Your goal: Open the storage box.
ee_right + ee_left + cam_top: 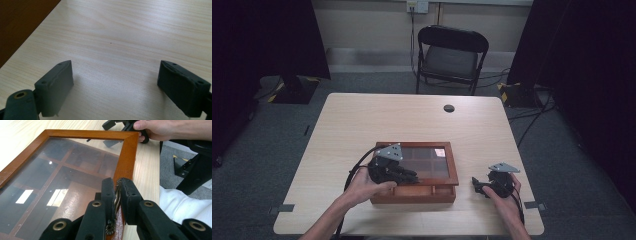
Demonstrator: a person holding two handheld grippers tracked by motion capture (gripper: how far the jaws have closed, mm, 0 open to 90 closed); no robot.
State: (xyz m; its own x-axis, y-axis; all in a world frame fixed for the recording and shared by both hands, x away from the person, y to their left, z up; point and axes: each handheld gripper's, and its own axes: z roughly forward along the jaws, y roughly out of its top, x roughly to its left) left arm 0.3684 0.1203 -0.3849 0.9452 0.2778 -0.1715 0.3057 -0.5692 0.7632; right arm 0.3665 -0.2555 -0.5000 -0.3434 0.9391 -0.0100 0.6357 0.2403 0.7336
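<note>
A brown wooden box (454, 165) with a glass lid (62, 170) lies on the near middle of the table (412, 120). Dividers show through the glass. My left gripper (412, 176) reaches over the box's front edge. In the left gripper view it (117, 185) is shut on a small metal clasp (116, 195) on the lid's wooden frame (126, 157). My right gripper (476, 184) rests on the table to the right of the box, held by a hand (160, 128). In its own view the right gripper (116, 75) stands open over bare tabletop, the box's side (20, 22) at upper left.
A black folding chair (452, 52) stands beyond the table's far edge. A round black cable hole (449, 108) sits near the far middle of the table. Dark curtains flank both sides, and cables run over the floor at the right (532, 117).
</note>
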